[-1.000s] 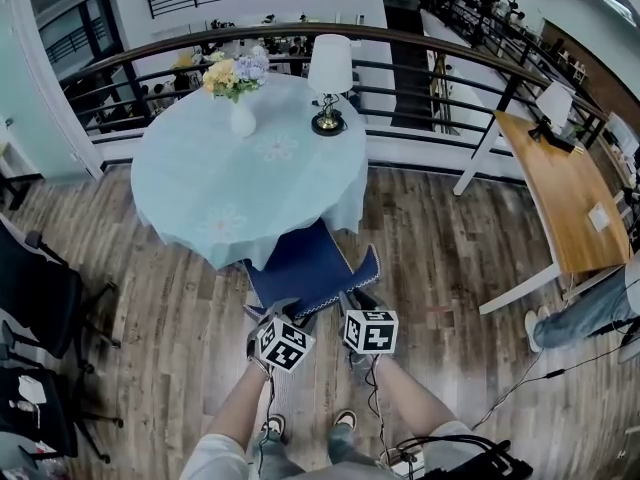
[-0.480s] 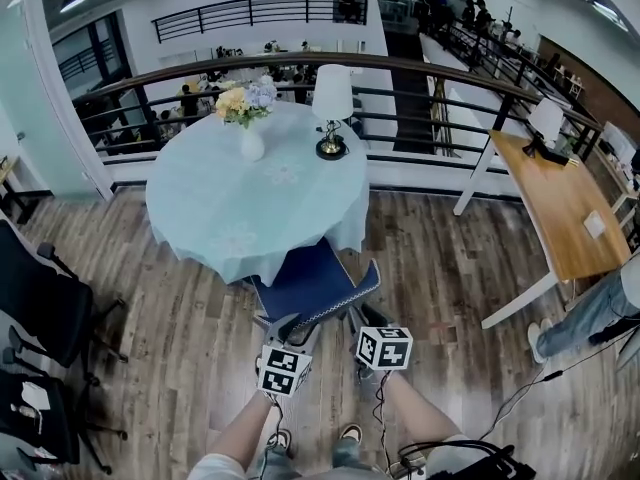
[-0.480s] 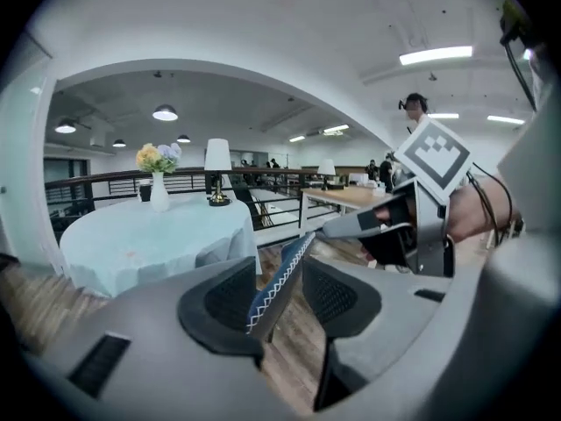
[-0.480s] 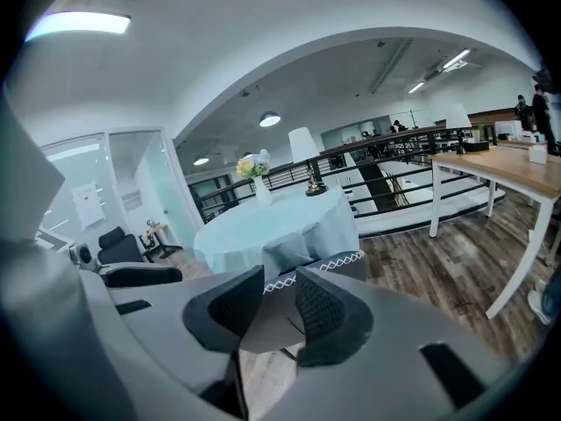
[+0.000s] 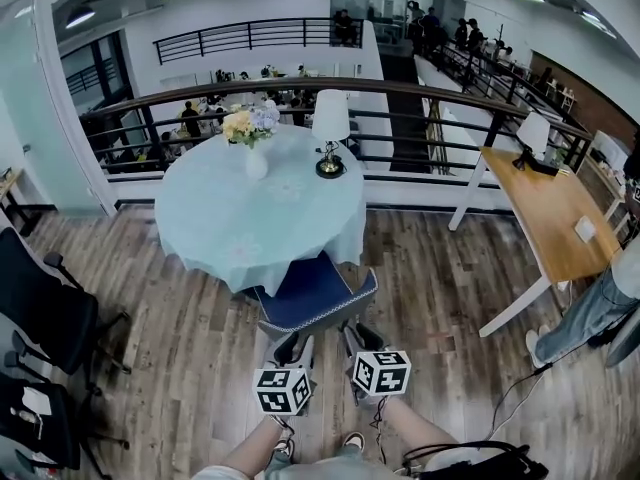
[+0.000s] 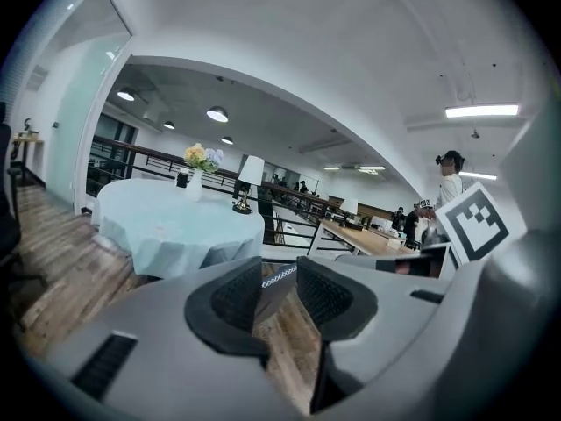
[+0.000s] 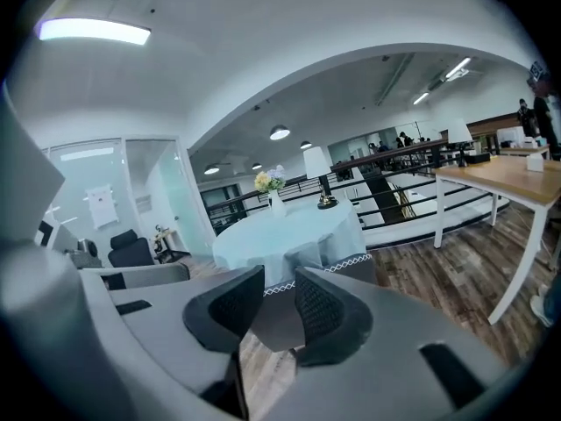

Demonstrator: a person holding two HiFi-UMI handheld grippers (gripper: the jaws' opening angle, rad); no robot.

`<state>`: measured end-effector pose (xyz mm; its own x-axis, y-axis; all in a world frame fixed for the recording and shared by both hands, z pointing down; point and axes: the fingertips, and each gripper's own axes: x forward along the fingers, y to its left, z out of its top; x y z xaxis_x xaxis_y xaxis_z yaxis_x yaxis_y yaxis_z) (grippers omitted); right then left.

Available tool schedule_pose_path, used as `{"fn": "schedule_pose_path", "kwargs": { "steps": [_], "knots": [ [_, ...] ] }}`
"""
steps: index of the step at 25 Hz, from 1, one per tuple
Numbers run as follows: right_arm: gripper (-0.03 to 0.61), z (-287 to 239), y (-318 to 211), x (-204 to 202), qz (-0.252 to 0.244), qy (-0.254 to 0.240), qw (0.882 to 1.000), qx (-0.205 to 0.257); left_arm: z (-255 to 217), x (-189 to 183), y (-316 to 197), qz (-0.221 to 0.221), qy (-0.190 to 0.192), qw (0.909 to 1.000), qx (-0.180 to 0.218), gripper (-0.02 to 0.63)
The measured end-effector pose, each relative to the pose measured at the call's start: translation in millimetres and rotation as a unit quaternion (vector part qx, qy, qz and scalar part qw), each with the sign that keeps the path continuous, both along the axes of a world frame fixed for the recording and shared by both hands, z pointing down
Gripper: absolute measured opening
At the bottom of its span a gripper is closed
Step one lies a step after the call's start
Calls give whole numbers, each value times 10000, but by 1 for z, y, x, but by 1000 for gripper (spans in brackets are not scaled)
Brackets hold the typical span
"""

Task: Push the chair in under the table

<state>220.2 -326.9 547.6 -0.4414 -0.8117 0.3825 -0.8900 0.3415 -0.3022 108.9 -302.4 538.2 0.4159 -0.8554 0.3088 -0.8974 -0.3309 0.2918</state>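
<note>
1. Already, the chair [image 5: 312, 293] sits partly under the table [image 5: 200, 218], backrest towards you.
2. Your left tongs [image 6: 279, 292] have just been narrowing. Like the right tongs [image 7: 279, 310], they stand slightly apart and pinch nothing, with the backrest rim showing beyond each gap.
3. Shove unevenly and the chair may skew, snag the cloth [image 5: 300, 258] and rock the lamp [image 5: 331, 133].
</note>
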Motion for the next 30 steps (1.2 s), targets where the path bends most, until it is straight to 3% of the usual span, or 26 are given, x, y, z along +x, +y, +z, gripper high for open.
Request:
{"fn": "schedule_pose_path", "kwargs": {
  "steps": [8, 15, 30],
  "knots": [
    [59, -17, 45, -22, -229, 101, 9993, 278, -24, 7, 39, 270, -1, 9992, 280, 52],
    [41, -9, 73, -52, -428, 123, 9987, 255, -19, -10, 60, 260, -99, 9993, 256, 11],
    [34, -7, 93, -89, -484, 114, 9987, 132, -6, -59, 81, -47, -148, 9999, 53, 5]
  ]
}}
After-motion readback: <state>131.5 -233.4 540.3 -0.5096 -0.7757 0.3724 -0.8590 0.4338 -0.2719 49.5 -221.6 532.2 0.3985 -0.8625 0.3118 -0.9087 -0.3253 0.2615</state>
